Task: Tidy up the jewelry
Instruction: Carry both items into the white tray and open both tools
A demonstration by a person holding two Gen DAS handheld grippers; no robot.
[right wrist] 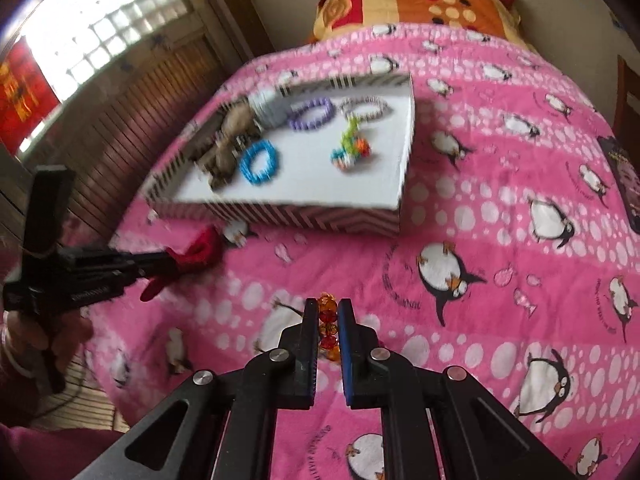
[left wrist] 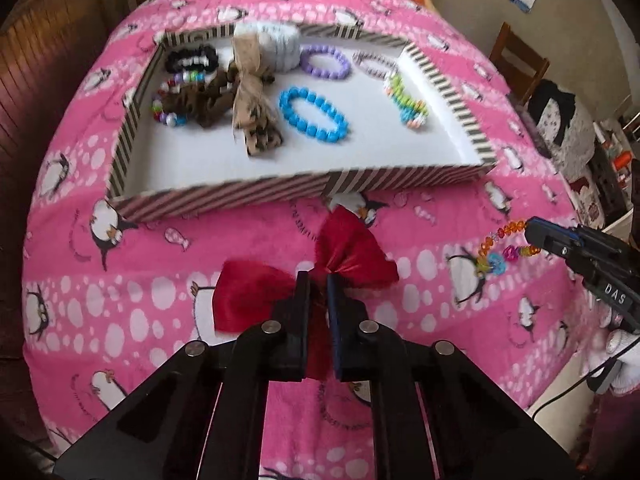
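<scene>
Red bow (left wrist: 308,276) on blanket; orange bead bracelet (left wrist: 502,248) dangling (clamped).
</scene>
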